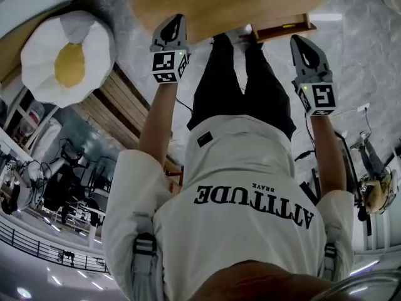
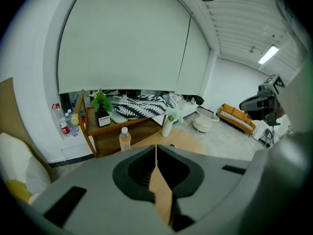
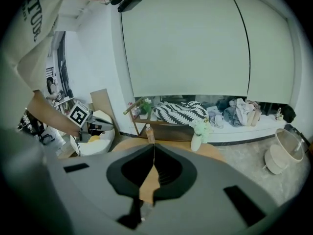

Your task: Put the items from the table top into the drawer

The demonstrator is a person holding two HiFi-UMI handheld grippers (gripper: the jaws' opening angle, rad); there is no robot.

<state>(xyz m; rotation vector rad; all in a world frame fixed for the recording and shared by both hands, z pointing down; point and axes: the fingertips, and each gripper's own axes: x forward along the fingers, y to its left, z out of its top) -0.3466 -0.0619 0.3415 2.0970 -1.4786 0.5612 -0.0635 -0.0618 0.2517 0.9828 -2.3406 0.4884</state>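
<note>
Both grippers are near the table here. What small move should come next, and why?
Probably open the jaws of the left gripper and ease toward the bottle on the wooden table. Both it and the right gripper are shut and empty, short of the tabletop, and the drawer already looks pulled out.

a lived-in sitting room: a round wooden table (image 1: 219, 5) on a marble-look floor (image 1: 366, 42), a fried-egg cushion (image 1: 66, 58), a low wooden shelf (image 2: 105, 140) with a potted plant (image 2: 100, 103), an orange sofa (image 2: 237, 118), and clothes (image 3: 239, 110) heaped along a window bench.
</note>
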